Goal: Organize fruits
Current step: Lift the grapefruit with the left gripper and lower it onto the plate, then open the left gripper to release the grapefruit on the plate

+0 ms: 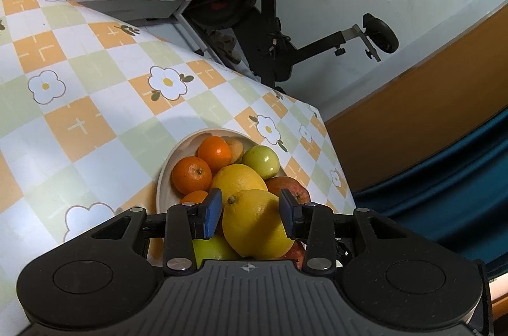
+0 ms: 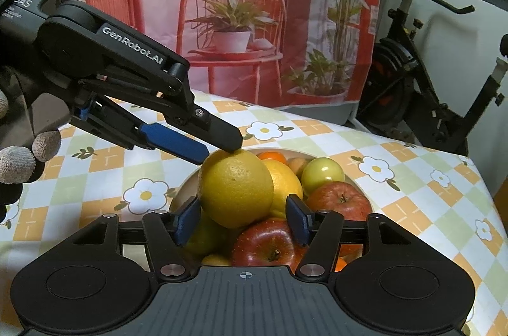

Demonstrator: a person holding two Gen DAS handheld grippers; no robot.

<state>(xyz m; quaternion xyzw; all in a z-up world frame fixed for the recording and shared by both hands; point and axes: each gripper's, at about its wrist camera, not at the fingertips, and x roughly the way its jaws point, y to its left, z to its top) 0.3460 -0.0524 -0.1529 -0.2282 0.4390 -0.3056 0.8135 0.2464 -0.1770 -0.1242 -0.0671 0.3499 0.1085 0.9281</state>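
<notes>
Fingers of the left gripper sit on either side of the top lemon, spread to its width; whether they touch it I cannot tell. That lemon rests on the fruit piled in the bowl on the checkered surface. Right gripper hangs wide open, holding nothing, above an apple just beside the same lemon.

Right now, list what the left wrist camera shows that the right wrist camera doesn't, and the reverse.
Only the left wrist view: two small orange mandarins side by side at the bowl's far edge, and a dark blue curtain.

Only the right wrist view: the left gripper from outside, its fingers around the top yellow lemon, and a gloved hand.

Both: round white bowl, large yellow lemon, green apple, checkered flower tablecloth, exercise bike.
</notes>
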